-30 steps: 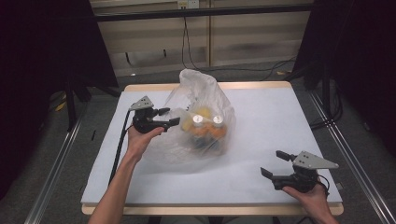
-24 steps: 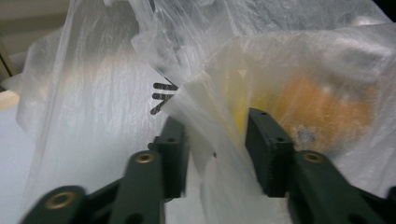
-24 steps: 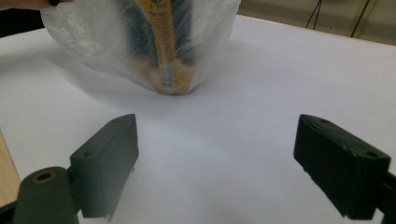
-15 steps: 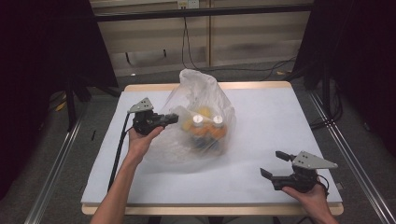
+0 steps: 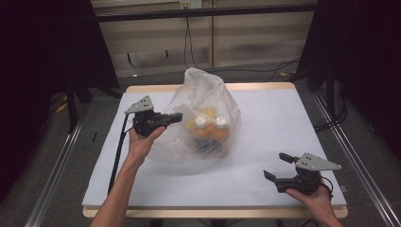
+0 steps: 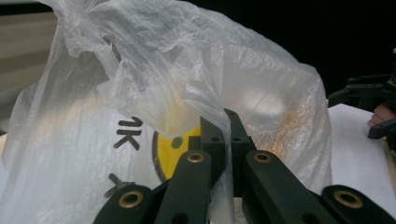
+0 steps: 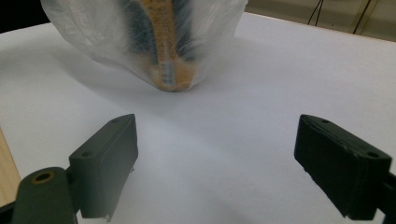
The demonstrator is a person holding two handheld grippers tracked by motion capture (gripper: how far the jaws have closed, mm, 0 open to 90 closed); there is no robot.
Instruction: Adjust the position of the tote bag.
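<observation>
The left gripper view has the left gripper just closed, pinching the plastic bag of bottles mid-desk, while the right gripper waits open nearby, so emptying seems barely begun.

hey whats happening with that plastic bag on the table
A person works a gripper in each hand at a white-topped table. The left gripper has just been closing and now pinches a fold of the thin plastic bag, its jaws shut on the film. The bag holds bottles with white caps and orange contents. The right gripper rests near the table's front right edge, jaws wide open with nothing between them, apart from the bag.
</observation>
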